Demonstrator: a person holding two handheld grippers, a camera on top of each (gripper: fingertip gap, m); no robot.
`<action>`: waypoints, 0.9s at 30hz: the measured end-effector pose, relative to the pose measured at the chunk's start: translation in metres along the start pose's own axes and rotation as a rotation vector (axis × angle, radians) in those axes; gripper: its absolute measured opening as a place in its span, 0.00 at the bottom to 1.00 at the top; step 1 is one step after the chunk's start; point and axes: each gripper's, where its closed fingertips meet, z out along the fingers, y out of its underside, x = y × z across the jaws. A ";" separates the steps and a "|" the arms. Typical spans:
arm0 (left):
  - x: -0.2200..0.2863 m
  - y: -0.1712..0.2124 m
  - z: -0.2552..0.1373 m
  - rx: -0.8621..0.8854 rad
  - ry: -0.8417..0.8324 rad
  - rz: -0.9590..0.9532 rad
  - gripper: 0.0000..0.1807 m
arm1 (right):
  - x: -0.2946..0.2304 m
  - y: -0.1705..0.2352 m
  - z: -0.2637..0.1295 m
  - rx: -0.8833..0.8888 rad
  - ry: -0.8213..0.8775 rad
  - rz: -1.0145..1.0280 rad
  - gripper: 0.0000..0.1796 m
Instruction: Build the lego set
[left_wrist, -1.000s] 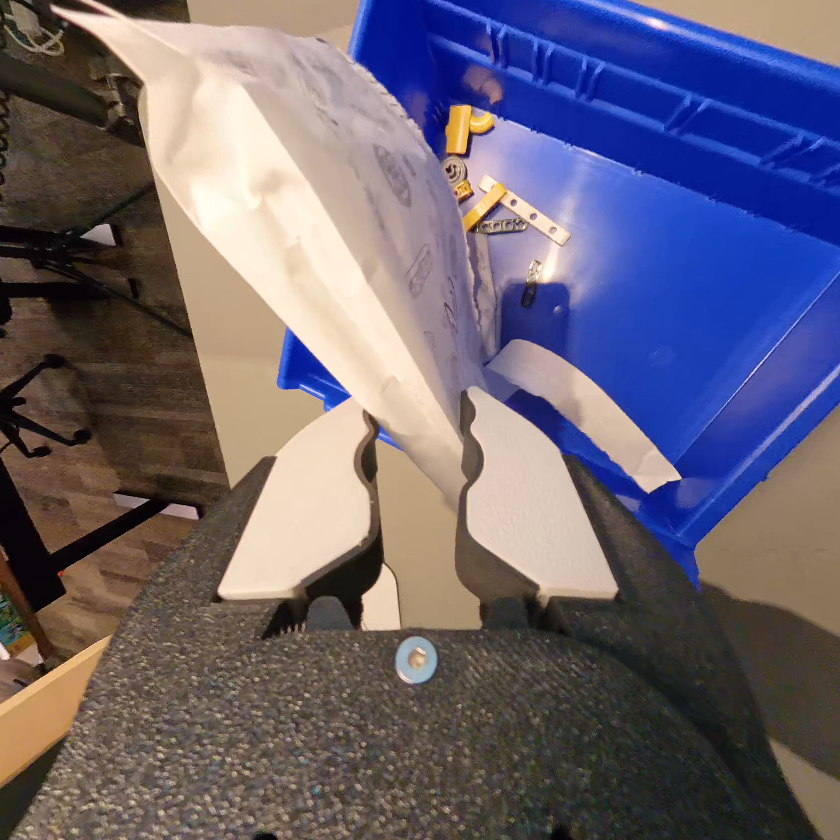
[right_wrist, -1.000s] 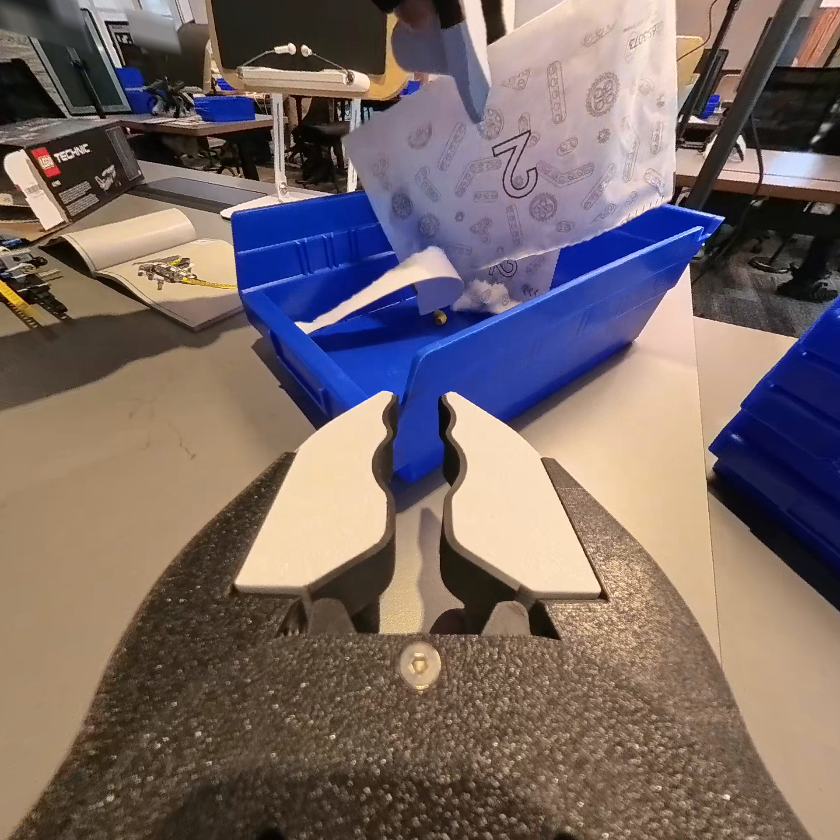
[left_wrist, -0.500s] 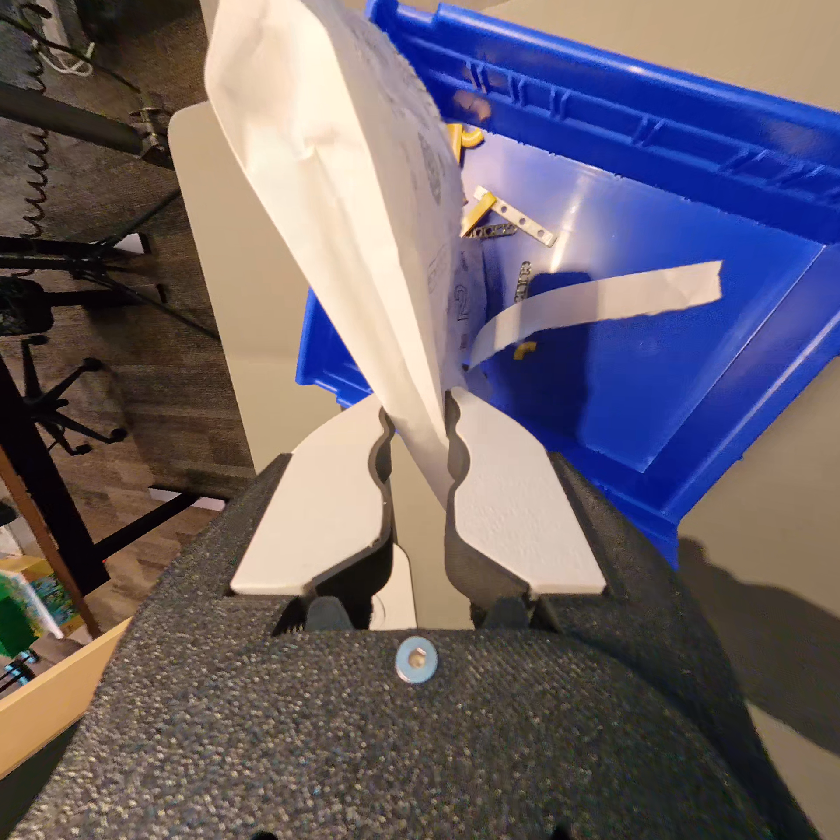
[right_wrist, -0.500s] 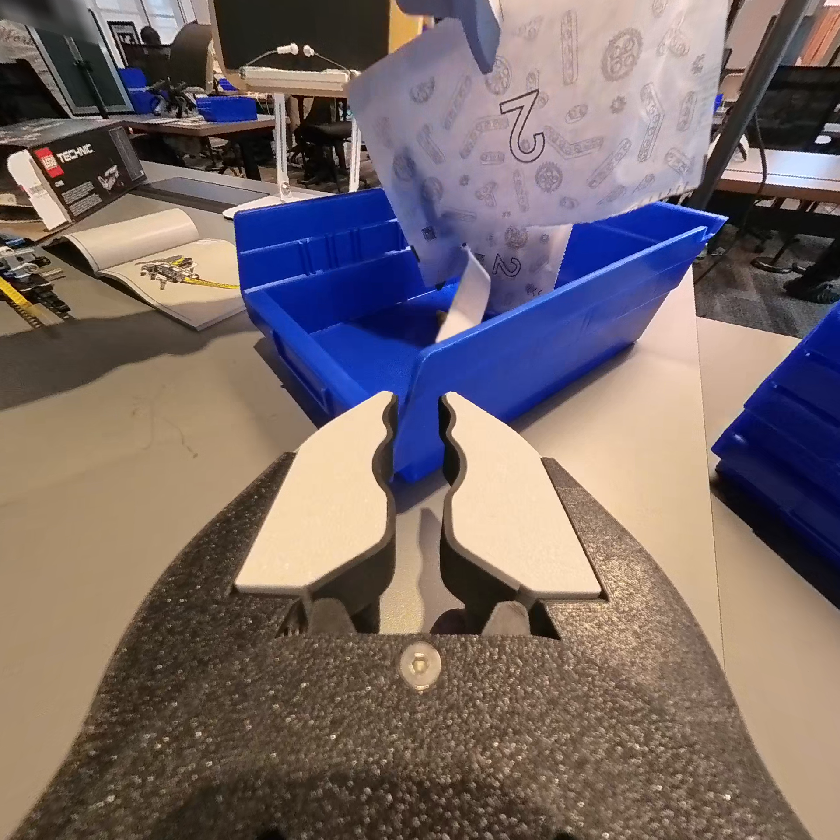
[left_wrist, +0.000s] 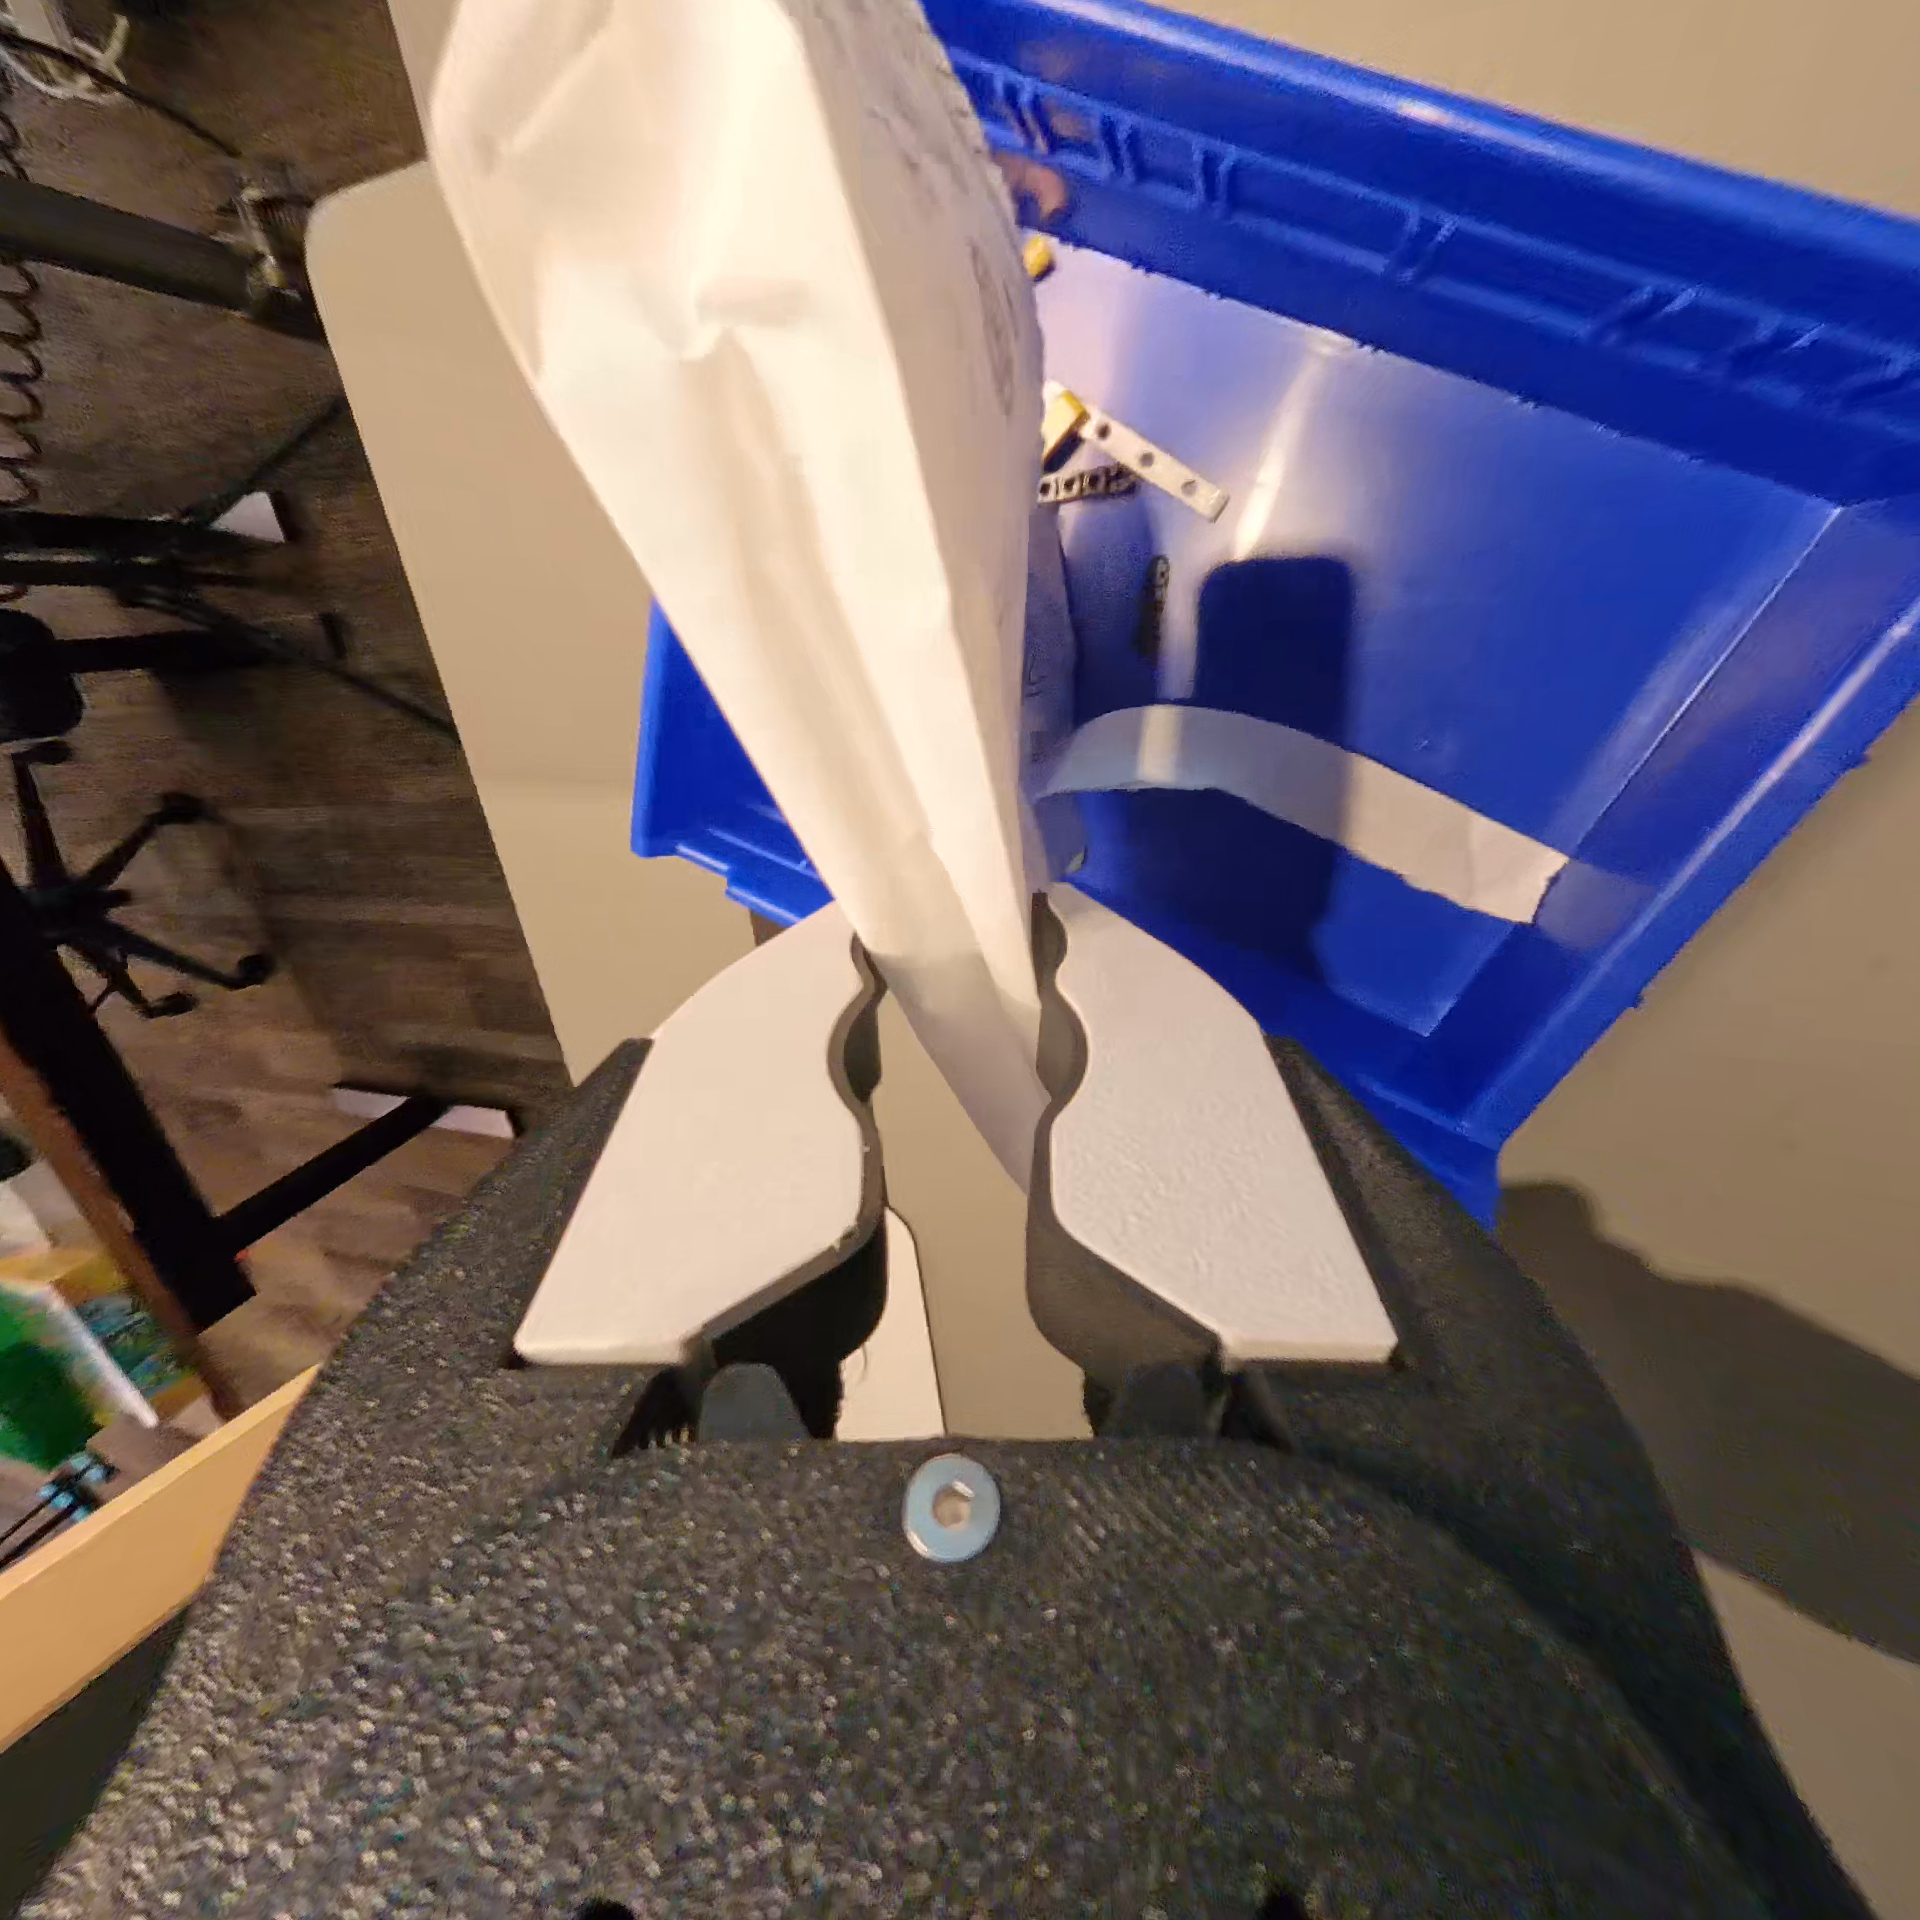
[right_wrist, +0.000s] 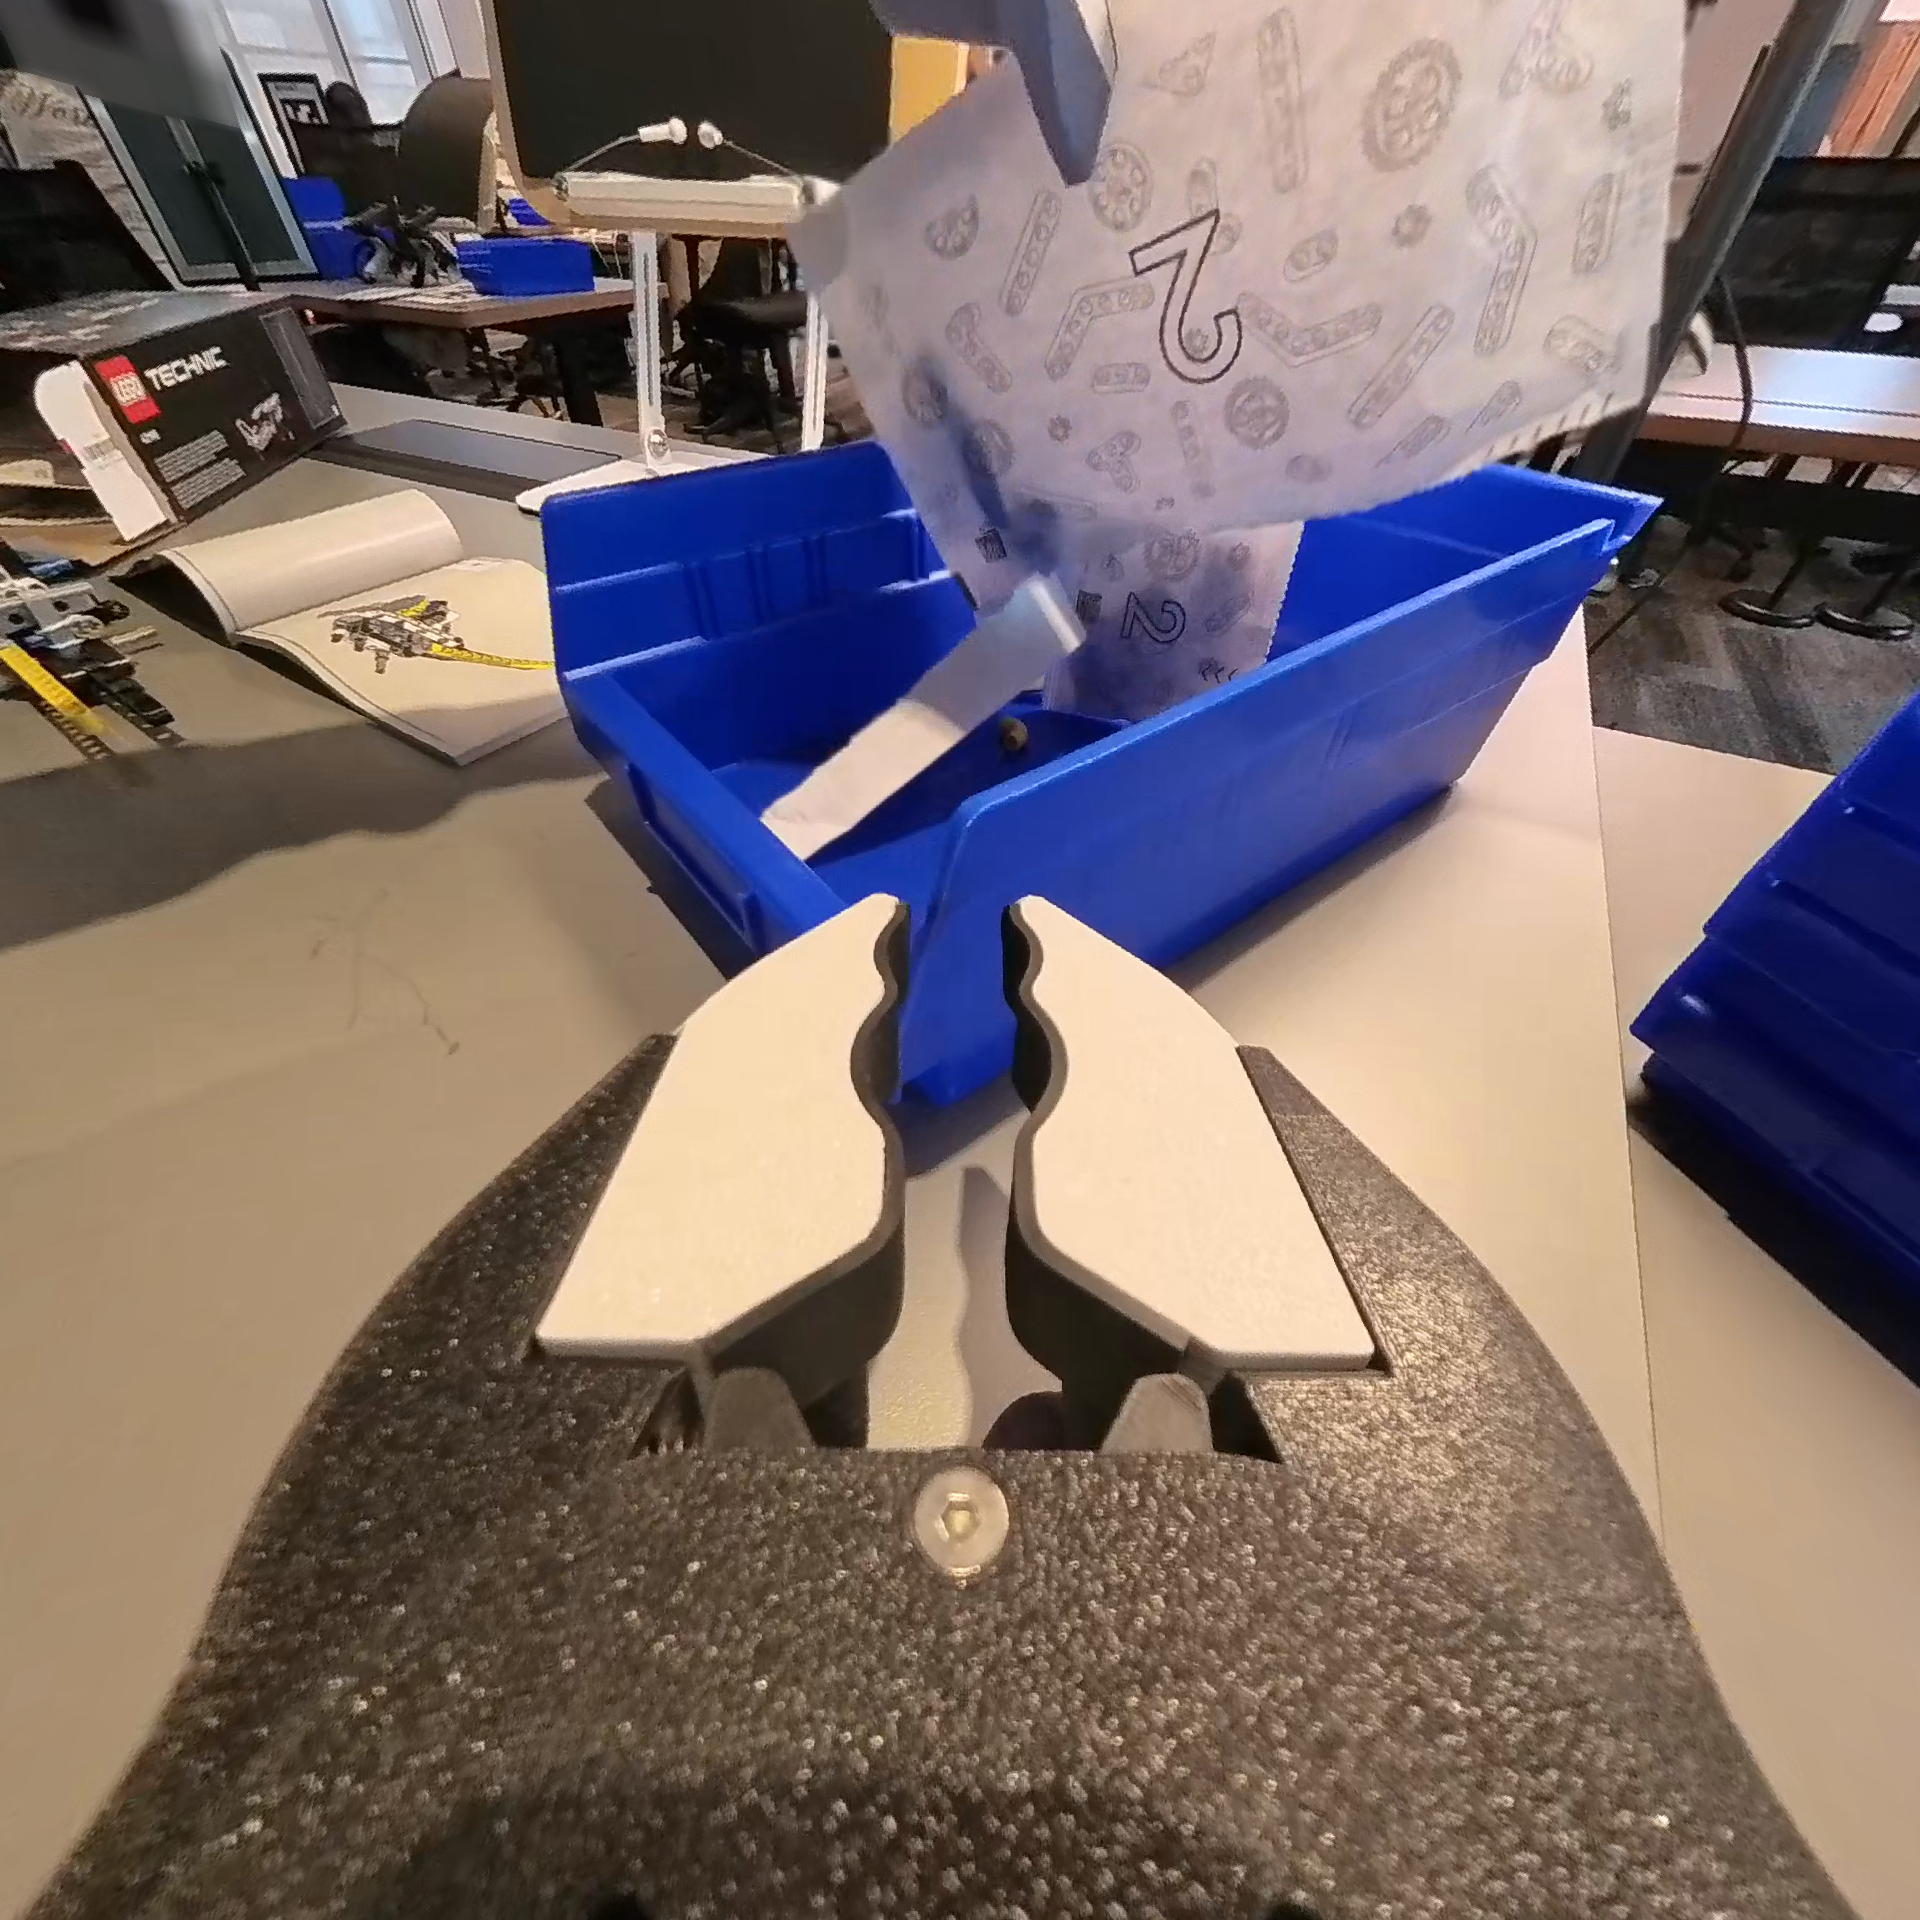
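Grey and smooth, the big flat table (right_wrist: 312, 1039) is the largest thing here, and it holds almost everything else. On it sits a long blue plastic bin (right_wrist: 1299, 810), open at the top. A stack of more blue bins (right_wrist: 1808, 966) stands at the right edge, well apart from the first one.

Above the open bin hangs a white paper bag printed with grey part shapes (right_wrist: 1299, 270). It is tipped so its torn mouth points down into the bin. The left gripper (left_wrist: 951, 997) pinches a corner of this bag between its two grey fingers (left_wrist: 1164, 1122), which are close together with the paper squeezed between them. A long torn white paper strip (left_wrist: 1309, 800) hangs off the bag and curves across the inside of the bin.

The right gripper (right_wrist: 956, 935) floats low over the table, just in front of the bin. Its fingers have a small gap between them and nothing is in that gap.

Far to the left lies an open instruction booklet (right_wrist: 395, 623), flat on the table. Behind it is a black cardboard box (right_wrist: 177, 405). Next to the booklet, at the left edge, sits a partly built black and yellow model (right_wrist: 62, 665).

On the blue floor of the bin lie a few small loose pieces: a light grey beam with holes (left_wrist: 1153, 462), a yellow piece (left_wrist: 1062, 421) touching it, a dark beam (left_wrist: 1081, 485) just below them, and a little dark pin (left_wrist: 1151, 603) a bit apart.
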 end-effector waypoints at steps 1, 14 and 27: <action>-0.002 0.003 0.003 -0.018 -0.019 0.007 0.15 | 0.000 0.000 0.000 0.002 -0.001 0.003 0.09; -0.008 -0.001 -0.022 0.027 -0.045 -0.027 0.09 | 0.000 0.000 0.000 0.001 -0.004 0.007 0.09; -0.001 -0.006 -0.021 -0.014 -0.067 0.028 0.05 | 0.000 0.000 -0.001 0.005 -0.003 0.010 0.09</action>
